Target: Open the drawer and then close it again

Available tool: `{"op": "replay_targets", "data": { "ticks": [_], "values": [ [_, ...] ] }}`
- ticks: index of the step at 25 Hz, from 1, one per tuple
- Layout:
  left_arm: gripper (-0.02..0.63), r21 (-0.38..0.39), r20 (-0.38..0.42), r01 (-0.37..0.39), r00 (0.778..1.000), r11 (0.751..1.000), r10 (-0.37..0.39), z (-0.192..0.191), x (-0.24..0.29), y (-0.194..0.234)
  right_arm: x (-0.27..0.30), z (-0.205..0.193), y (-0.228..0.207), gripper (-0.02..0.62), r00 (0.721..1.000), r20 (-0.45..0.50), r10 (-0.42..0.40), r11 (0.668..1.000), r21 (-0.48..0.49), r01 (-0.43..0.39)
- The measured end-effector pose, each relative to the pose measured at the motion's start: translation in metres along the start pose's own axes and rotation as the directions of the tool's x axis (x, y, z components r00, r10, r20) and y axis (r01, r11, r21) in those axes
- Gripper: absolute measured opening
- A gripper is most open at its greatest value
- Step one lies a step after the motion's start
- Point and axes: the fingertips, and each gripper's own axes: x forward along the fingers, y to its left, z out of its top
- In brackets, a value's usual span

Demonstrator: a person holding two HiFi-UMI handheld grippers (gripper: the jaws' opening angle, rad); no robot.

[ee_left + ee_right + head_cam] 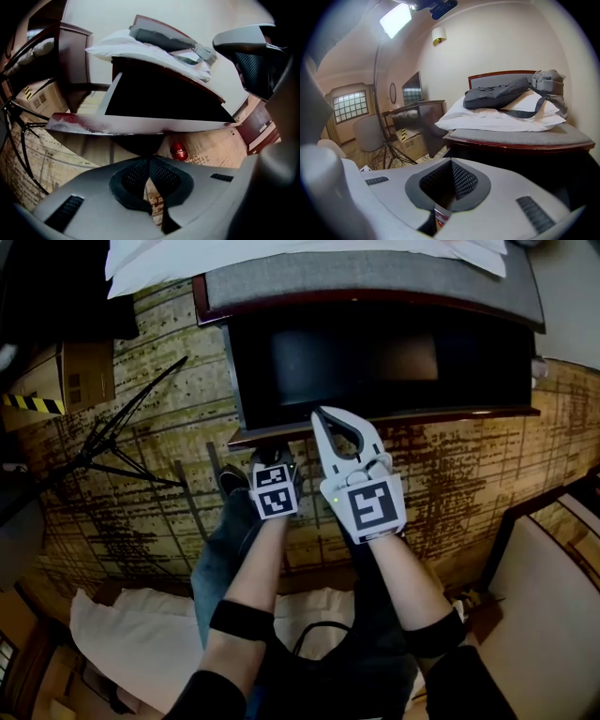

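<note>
I see both pairs of jaws pressed together, empty: left gripper (pixel 149 161) and right gripper (pixel 324 414) hang at the front edge of the drawer (pixel 422 418). It stands pulled out over patterned tan carpet (pixel 450 474), with a tripod (pixel 122 446) to the left.

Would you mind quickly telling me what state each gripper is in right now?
Left gripper: closed, holding nothing.
Right gripper: closed, holding nothing.

Glossy wood drawer (pixel 375 371), woven carpet (pixel 141 493), cloth pillow (pixel 281 254)
</note>
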Motion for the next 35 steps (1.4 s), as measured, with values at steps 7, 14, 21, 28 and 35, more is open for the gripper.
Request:
{"op": "replay_targets", "data": {
  "ticks": [7,14,21,28,35],
  "values": [
    [0.005,0.026,-0.006,-0.005,1.000,1.000,0.005,0.024,0.010,0.003,0.006,0.001,-0.009,0.003,1.000,0.005,-0.012,1.000,0.022,0.012],
    [0.005,0.035,0.022,-0.012,1.000,0.999,0.011,0.070,0.031,0.013,0.016,0.002,-0.019,0.003,1.000,0.004,-0.024,0.999,0.035,0.024],
    [0.005,0.059,0.047,-0.011,0.999,0.998,0.009,0.117,0.052,0.022,0.024,0.012,-0.046,0.003,0.998,0.013,-0.055,0.998,0.035,0.055],
    [0.005,0.063,0.068,-0.007,0.998,0.998,0.003,0.160,0.072,0.030,0.034,0.016,-0.063,0.003,0.997,0.017,-0.076,0.997,0.036,0.076],
    [0.005,0.085,0.102,-0.024,0.995,0.996,0.015,0.201,0.093,0.042,0.036,0.012,-0.067,0.003,0.997,0.002,-0.079,0.996,0.036,0.079]
  ]
}}
